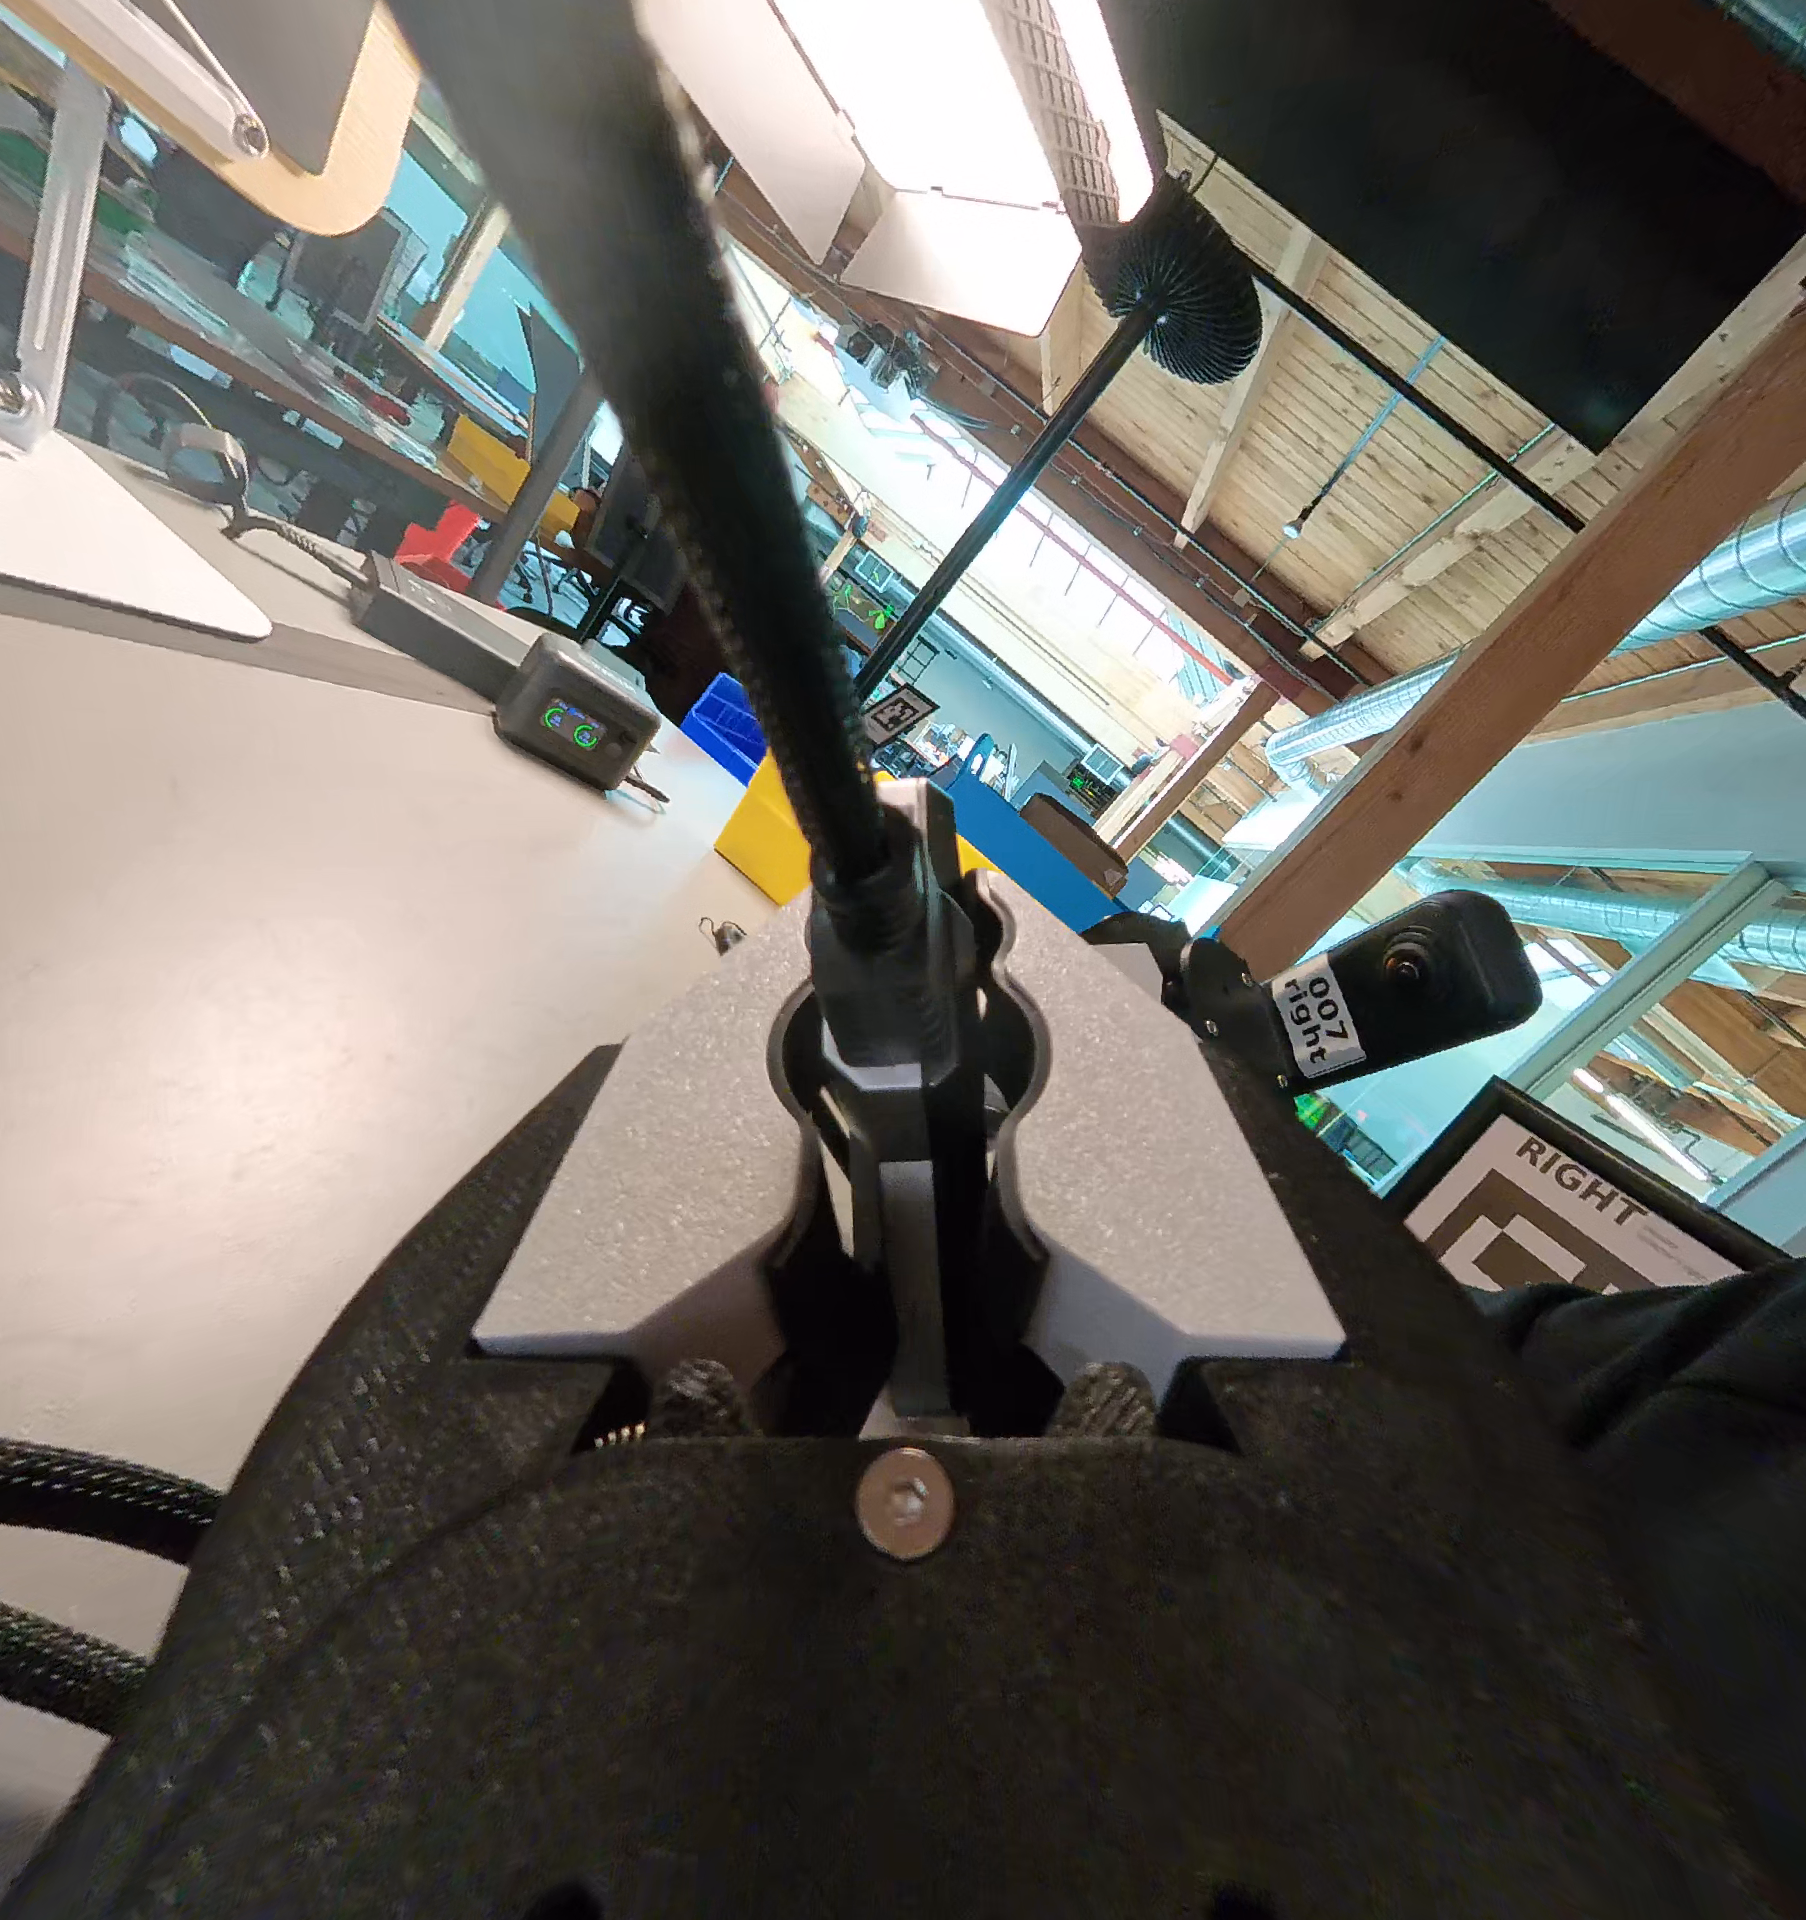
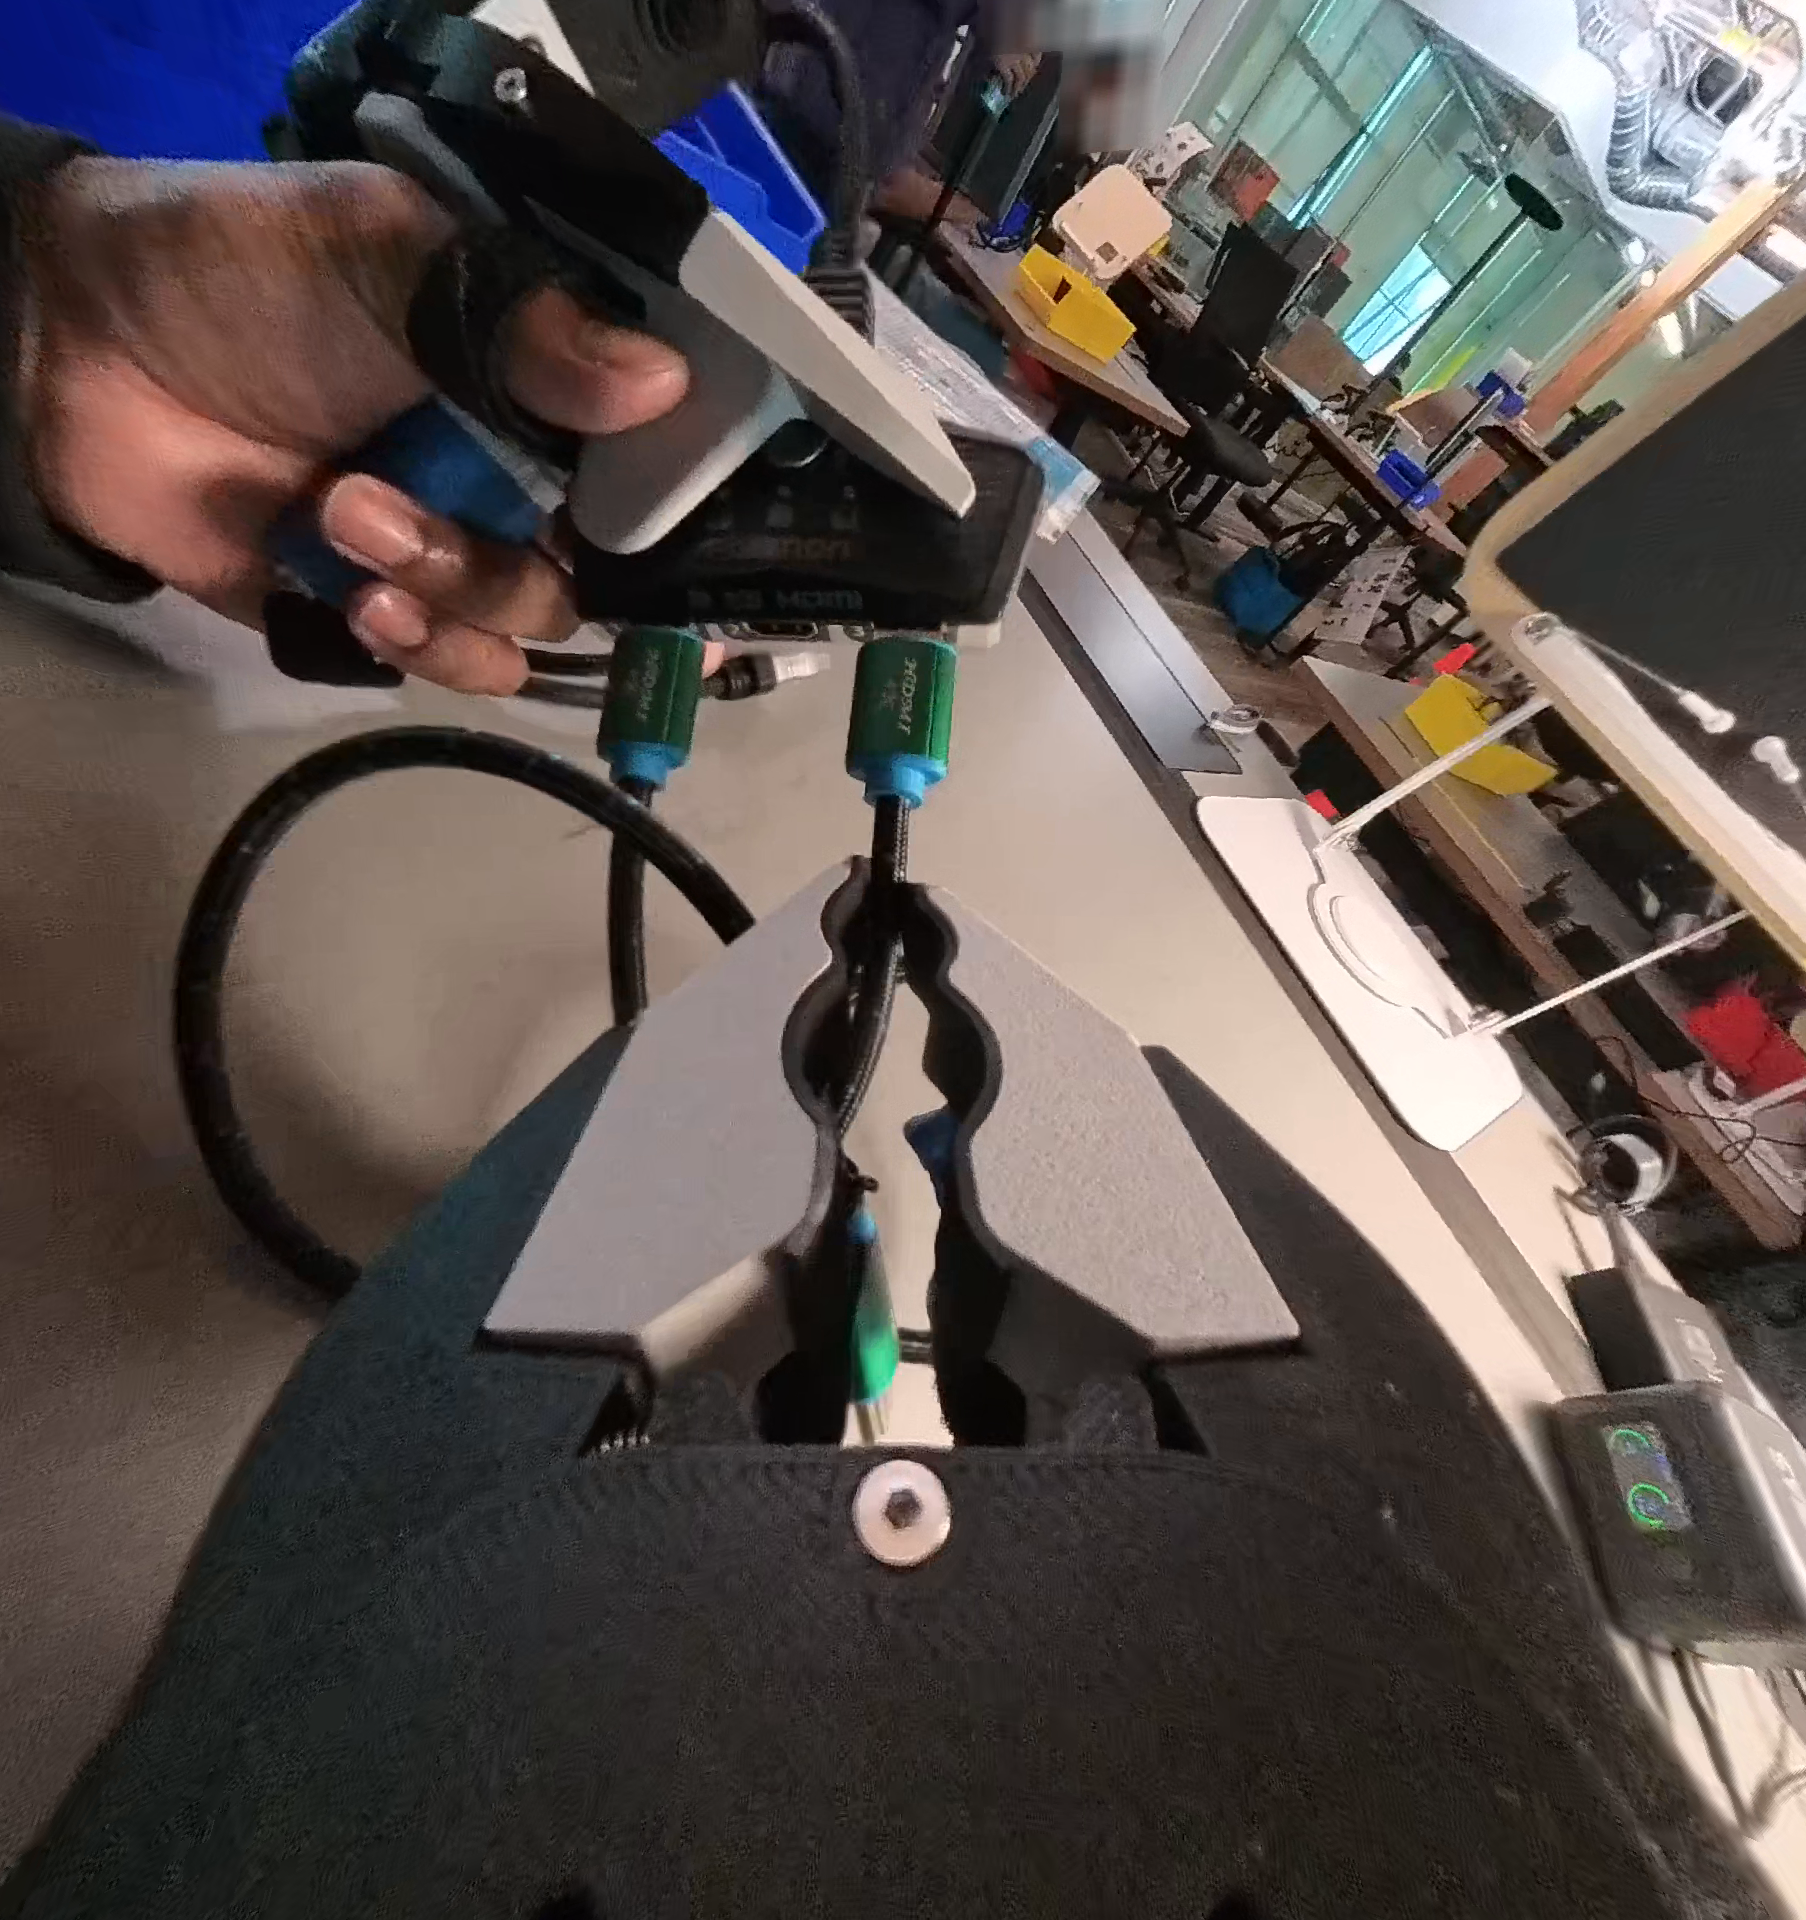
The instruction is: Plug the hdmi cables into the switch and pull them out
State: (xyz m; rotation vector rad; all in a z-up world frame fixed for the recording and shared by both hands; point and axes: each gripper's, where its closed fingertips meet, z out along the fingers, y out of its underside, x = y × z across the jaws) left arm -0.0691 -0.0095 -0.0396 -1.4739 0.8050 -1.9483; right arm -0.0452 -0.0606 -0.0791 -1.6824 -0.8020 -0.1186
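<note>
My left gripper (image 1: 904, 914) is shut on the black HDMI switch (image 1: 904, 1101), seen edge-on between the jaws. A black braided cable (image 1: 733, 436) is plugged into its far end. In the right wrist view the left gripper (image 2: 774, 457) holds the switch (image 2: 878, 561) above the table. Two green HDMI plugs sit in its near side, the left one (image 2: 650, 691) and the right one (image 2: 899, 707). My right gripper (image 2: 883, 899) is shut on the right plug's braided cable (image 2: 894, 831), just below the plug. A loose green plug (image 2: 873, 1320) lies under its fingers.
A power bank with green lights (image 2: 1647, 1496) and a monitor stand base (image 2: 1346, 956) sit on the white table (image 1: 255, 935). Black cables loop on the table (image 2: 213, 987). Yellow (image 1: 769, 842) and blue (image 1: 722, 717) bins stand beyond the table edge. There is about 7 centimeters between the tips of the two grippers.
</note>
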